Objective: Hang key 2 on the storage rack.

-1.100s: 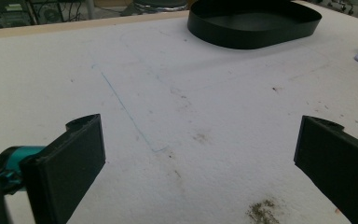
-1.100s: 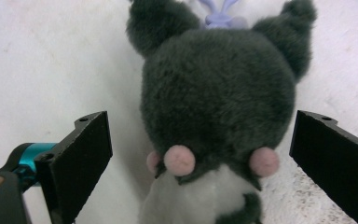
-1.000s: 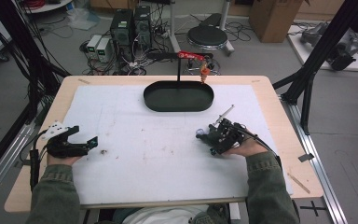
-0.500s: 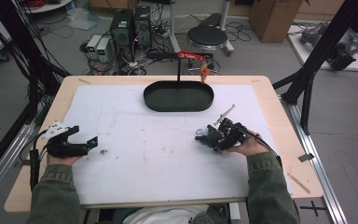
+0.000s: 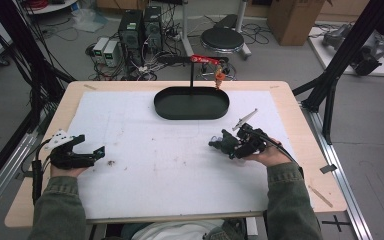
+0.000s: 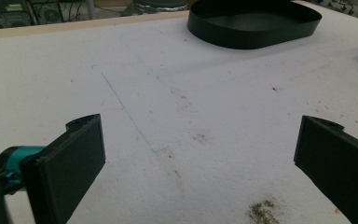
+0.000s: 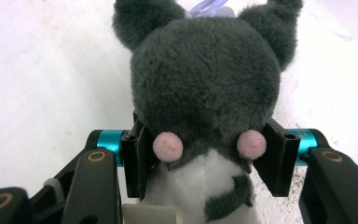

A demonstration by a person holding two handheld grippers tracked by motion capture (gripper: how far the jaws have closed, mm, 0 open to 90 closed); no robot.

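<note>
A dark grey plush toy (image 7: 205, 88) with two ears, pink cheeks and a white front lies on the white mat at the right. My right gripper (image 7: 205, 156) has just been closing on it, and its pads press both sides below the head. In the high view the right gripper (image 5: 230, 146) lies low on the mat with the plush toy (image 5: 218, 144) at its tips. My left gripper (image 5: 91, 146) rests at the mat's left side. Its jaws stand wide apart with only bare mat between them in the left gripper view (image 6: 200, 158).
A black oval tray (image 5: 160, 111) sits at the far middle of the table, its wall (image 6: 256, 32) also in the left gripper view. Behind it a black stand carries a red clamp (image 5: 202, 59) with a small orange piece (image 5: 219, 76) hanging. Brown specks dot the mat.
The right gripper's jaws have drawn in onto the plush toy, with the hand barely shifting. The left gripper has stayed in place.
</note>
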